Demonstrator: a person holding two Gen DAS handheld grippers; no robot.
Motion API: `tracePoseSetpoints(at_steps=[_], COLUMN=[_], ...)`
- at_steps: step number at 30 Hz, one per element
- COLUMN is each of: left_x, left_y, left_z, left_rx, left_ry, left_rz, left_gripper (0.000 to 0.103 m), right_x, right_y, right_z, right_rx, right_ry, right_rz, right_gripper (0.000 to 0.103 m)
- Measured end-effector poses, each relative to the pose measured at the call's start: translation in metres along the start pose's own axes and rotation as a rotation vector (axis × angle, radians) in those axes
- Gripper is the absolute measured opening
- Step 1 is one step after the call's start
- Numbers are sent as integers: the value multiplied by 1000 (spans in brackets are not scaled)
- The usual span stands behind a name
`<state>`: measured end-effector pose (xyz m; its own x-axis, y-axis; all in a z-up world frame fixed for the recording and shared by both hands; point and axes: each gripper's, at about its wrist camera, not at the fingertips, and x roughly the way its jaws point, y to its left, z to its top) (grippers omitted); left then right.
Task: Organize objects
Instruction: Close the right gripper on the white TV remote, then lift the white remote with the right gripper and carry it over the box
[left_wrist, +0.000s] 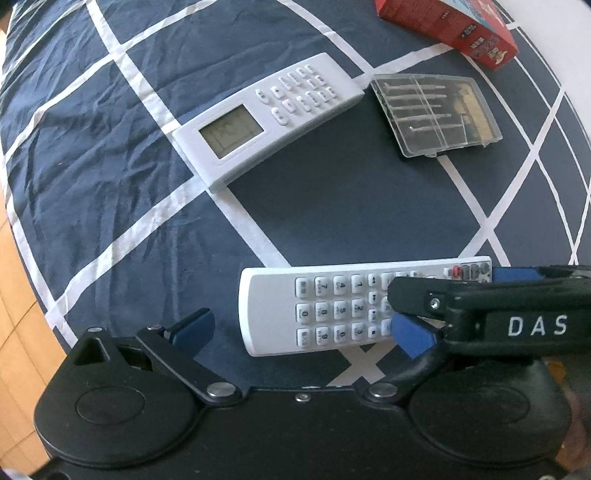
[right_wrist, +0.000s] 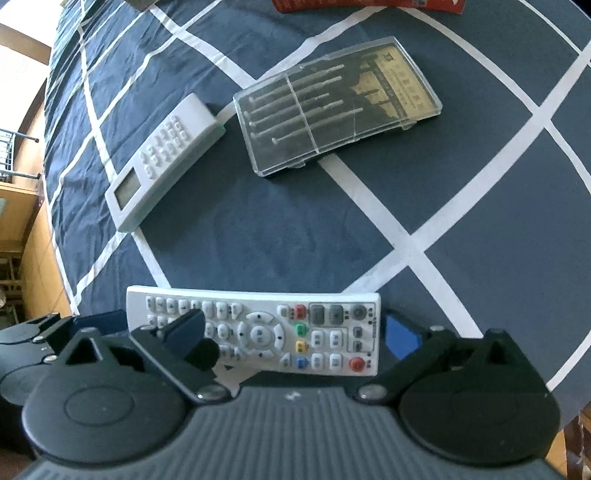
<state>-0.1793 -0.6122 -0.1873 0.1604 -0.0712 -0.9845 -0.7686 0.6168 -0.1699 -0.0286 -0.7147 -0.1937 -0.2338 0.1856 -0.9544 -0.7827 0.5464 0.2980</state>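
Remote control (right_wrist: 255, 332), white and long, lies flat on the dark blue cloth (right_wrist: 480, 258) with white stripes, crosswise in front of both grippers. The right gripper (right_wrist: 291, 332) stands over it with its fingers spread wide: the left finger (right_wrist: 184, 326) sits above the number keys, and the blue pad of the right finger (right_wrist: 400, 338) is just beyond the end that carries the coloured buttons, so that half of the remote lies between the fingers, with no pad pressing on it. In the left wrist view the left gripper (left_wrist: 301, 328) is also spread, one blue pad (left_wrist: 195, 326) on the cloth just beside the remote's number-key end and the other (left_wrist: 410, 332) over its middle; the right gripper's black arm crosses above that pad. Farther off lie a white calculator-like keypad (left_wrist: 269, 118), a clear plastic case of small tools (right_wrist: 336, 107) beside it, and a red box (left_wrist: 450, 26) at the cloth's far edge.
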Motion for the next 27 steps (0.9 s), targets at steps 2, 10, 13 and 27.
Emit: tracePoseSetpoints(at_steps=[2,10,13,27], left_x=[0,-1,-2,-51], left_y=[0,-3,-3,5], left_z=[0,-4,-6,-10], left_rx=[0,-1,-4,51], left_ry=[0,13,12,-52], left_rz=[-1,-39,-35,3], left_gripper=[103,94,94,93], right_x=[0,-2,-2,-31], right_y=[0,0,0,13], right_z=[-1,-2,-1,-9], right_rx=[-4,-18,-19,12], right_ry=[-4,-17,-24,-99], right_rz=[-2,-27,-26,7], right_gripper=[100,94,91,90])
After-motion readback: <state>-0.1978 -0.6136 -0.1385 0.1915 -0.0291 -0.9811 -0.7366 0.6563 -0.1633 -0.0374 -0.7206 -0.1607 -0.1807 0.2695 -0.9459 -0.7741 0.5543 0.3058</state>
